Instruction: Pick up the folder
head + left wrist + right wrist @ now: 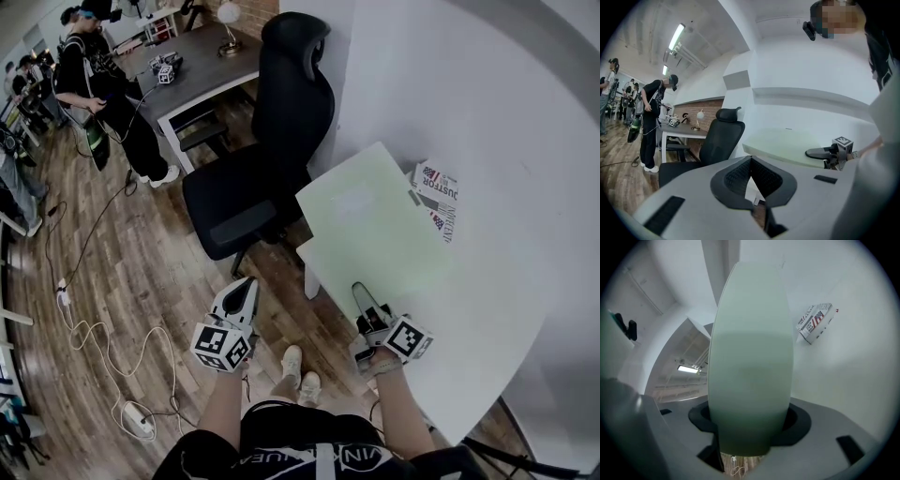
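Jaws of the right gripper (360, 291) are clamped on the near edge of the pale green folder (375, 220). Jaws of the left gripper (249, 283) are together, tips meeting, with nothing between them.

The single folder lies flat in the grip over the near corner of the white surface (511, 281), and one corner overhangs toward the black office chair (281, 141). Whether the folder contains papers cannot be told.

The head view alone shows both grippers from above, the wooden floor (122, 272) and a grey desk (202, 56) carrying one lamp (228, 15). The left gripper view alone gives the folder in profile, a level sheet with the right gripper at its edge. The right gripper view gives the folder filling the middle, with one printed packet (814, 323) resting on the surface beyond it.
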A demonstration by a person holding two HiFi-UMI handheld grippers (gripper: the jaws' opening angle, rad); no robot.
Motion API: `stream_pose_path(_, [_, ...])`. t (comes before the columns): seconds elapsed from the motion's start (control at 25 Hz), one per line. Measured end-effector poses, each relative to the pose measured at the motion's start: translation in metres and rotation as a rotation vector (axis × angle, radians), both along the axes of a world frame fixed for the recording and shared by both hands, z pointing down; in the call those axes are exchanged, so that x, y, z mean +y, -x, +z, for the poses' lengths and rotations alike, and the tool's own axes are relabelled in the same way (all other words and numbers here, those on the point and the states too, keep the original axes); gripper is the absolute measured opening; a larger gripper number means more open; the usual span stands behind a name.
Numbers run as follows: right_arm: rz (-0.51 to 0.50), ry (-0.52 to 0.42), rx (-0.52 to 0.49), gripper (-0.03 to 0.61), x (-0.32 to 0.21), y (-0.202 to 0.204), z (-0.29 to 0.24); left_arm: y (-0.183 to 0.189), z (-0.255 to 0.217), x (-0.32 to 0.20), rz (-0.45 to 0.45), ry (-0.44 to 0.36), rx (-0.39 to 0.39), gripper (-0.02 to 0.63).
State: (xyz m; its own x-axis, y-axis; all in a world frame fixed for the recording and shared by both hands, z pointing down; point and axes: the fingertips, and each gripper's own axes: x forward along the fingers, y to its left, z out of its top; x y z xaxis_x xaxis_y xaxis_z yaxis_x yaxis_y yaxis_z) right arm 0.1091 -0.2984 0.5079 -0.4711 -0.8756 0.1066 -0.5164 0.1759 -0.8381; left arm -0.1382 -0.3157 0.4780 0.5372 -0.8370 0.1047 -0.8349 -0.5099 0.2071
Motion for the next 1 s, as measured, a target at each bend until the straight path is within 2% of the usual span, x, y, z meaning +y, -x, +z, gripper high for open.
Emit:
stream_pose_path(0.64, [0.009,-0.112,0.254,0.288,-0.002,-0.013,-0.028,0.008,-0.026,-0.003,-0.030,-0.049,0.002,0.014])
stream_pose_path(1.0, [0.018,-0.187,0.357,0.288,-0.004,-0.017,-0.049,0.013,-0.040,-0.001,-0.040,-0.070,0.009,0.014])
